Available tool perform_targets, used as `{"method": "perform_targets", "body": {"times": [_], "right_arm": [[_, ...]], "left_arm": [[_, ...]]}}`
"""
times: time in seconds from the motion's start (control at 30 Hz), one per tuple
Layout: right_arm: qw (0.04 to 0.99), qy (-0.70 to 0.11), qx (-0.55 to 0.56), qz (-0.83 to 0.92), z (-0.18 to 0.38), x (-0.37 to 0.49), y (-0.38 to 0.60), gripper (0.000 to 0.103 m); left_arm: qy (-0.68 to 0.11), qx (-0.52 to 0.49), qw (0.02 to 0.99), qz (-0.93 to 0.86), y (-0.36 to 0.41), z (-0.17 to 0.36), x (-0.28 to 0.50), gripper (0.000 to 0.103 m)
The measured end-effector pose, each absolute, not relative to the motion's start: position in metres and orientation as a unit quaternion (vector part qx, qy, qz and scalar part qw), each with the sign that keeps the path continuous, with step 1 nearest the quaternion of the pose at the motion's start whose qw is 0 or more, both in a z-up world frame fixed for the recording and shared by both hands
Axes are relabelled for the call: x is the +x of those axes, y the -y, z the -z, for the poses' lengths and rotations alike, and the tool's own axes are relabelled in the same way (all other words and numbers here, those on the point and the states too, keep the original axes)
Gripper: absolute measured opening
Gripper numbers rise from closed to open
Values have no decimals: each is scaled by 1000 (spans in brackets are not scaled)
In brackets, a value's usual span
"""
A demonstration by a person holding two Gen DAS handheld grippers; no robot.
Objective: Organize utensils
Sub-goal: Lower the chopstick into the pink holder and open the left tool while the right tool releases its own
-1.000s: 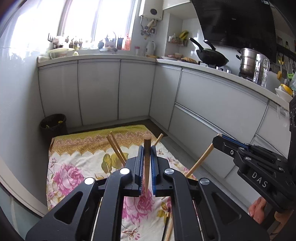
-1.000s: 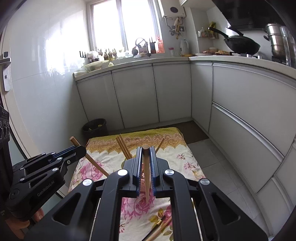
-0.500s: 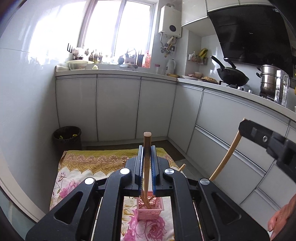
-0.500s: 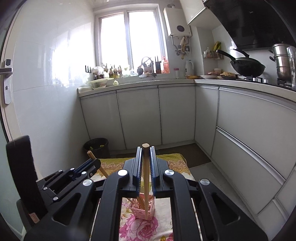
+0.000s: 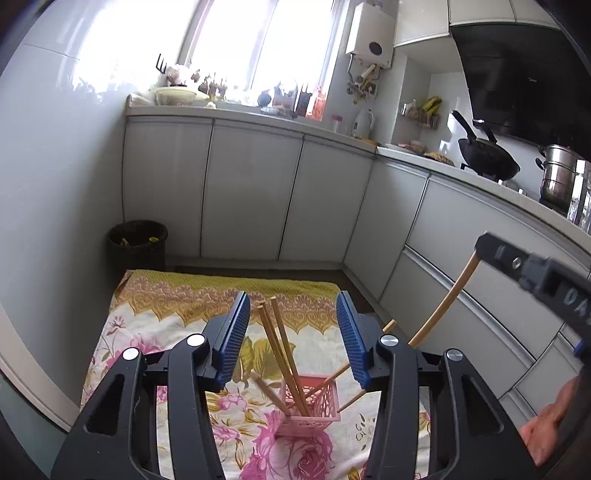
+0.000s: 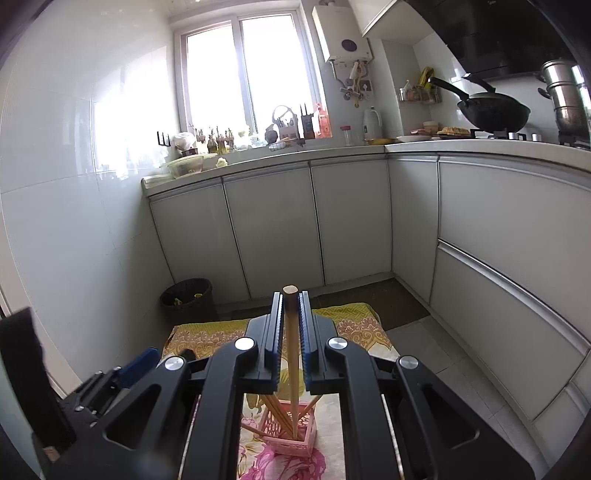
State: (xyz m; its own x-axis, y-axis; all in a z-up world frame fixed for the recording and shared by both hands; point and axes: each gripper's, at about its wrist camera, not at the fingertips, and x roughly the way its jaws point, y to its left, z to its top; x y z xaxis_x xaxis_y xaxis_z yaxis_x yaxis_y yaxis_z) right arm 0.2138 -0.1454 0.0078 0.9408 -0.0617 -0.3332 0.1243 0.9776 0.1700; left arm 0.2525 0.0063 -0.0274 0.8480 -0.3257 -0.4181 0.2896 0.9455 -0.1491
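Chopstick (image 6: 291,354) inside right gripper (image 6: 290,299)

Home kitchen, L-shaped. Pale cabinet doors (image 6: 273,229) are running under a white counter (image 6: 332,151) round the corner. A black wok (image 6: 493,109) and a steel stockpot (image 6: 567,96) are sitting on the hob w/ a dark extractor hood (image 5: 517,74) hanging above. Daylight is coming thru the window (image 6: 247,70); bottles & jars are crowding the sill. A water heater (image 6: 345,33) is hanging on the tiled wall, a kettle (image 6: 372,123) is standing below it, and a dark bin (image 6: 188,299) is sitting on the floor.
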Motion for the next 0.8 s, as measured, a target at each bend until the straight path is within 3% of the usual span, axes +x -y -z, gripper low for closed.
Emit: {"method": "perform_targets", "body": {"times": [0.47, 0.5, 0.6, 0.8], "right_arm": [[976, -186, 97, 55, 42, 247, 135, 10], [975, -192, 96, 58, 46, 250, 134, 15], [973, -201, 99, 64, 52, 254, 132, 59], [977, -169, 96, 85, 34, 236, 133, 86]], "left_arm": [[-214, -51, 967, 126, -30, 13, 251, 47], [-214, -51, 968, 122, -32, 13, 251, 48], [-211, -54, 969, 116, -37, 9, 249, 51], [-203, -62, 972, 104, -45, -1, 242, 57]]}}
